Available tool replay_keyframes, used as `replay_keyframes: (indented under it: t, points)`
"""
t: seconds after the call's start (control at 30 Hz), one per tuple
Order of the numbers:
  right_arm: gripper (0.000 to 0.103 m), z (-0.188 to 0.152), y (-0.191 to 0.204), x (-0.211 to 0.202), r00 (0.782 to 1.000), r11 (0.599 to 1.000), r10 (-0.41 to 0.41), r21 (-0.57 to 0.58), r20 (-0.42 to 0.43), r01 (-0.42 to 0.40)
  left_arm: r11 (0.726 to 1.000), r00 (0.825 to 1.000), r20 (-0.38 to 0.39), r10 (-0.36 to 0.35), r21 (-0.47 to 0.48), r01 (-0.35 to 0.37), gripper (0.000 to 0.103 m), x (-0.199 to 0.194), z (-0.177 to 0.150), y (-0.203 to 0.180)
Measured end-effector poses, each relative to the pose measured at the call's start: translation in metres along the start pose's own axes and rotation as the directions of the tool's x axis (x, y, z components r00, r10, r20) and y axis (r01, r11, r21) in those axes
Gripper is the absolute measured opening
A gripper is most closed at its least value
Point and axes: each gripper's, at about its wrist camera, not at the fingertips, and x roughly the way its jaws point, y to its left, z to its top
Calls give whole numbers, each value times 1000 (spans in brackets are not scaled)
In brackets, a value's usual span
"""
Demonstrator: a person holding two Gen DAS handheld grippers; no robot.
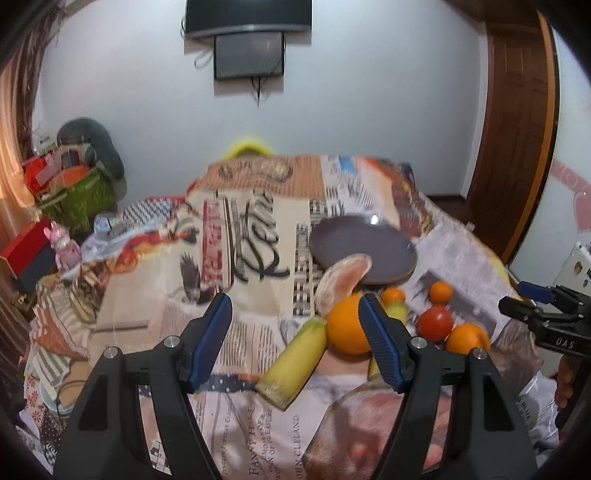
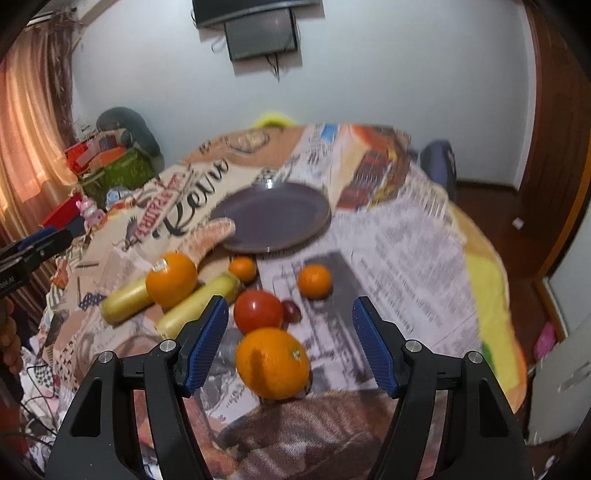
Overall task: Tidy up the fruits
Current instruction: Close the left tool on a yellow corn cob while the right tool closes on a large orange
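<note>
While both our claws hang spread and gripping nothing, we count the fruit on the worktop (image 2: 406, 236) ahead. Our left claw (image 1: 295, 339) frames a large orange (image 1: 347, 325) against its right finger; our right claw (image 2: 290, 347) hovers over a second large orange (image 2: 273, 363).

We see two large oranges (one with a sticker), two small mandarins (image 2: 242, 268) (image 2: 314, 281), one red tomato (image 2: 258, 311), one small dark-red fruit (image 2: 292, 311) touching the tomato, two pale yellow-green cylindrical pieces (image 2: 125, 300) (image 2: 199, 304) flanking the stickered orange, and one peeled citrus section (image 2: 212, 236) leaning on the rim of a single purple plate (image 2: 273, 216). No fruit lies inside the plate; everything sits in a cluster just in front of it.

A cloth printed like newspaper and posters covers the worktop. Behind it stands a white wall with a dark screen (image 2: 262, 33) mounted high, an orange curtain (image 2: 29, 122) at left, a wooden door frame (image 1: 517, 122) at right, and a pile of boxes and bags (image 1: 70, 177) in the left corner.
</note>
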Motion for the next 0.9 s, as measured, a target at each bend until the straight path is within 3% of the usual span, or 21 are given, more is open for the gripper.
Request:
replay_keyframes:
  t: [0.2,0.43,0.9]
  points:
    - [67,-4,4,13,999,1000,21,-8,-44,-21,1000,992,-127,-21,-9,20,71,36,-17,11]
    - [67,-11,12,27,994,999,36,-26,-101,-39,999,970,-239,-50,-22,46,71,69,-35,19]
    - [67,-26,10,57,979,998,58,-1,-196,-59,994,937,-337,-95,13,105,71,114,-46,9]
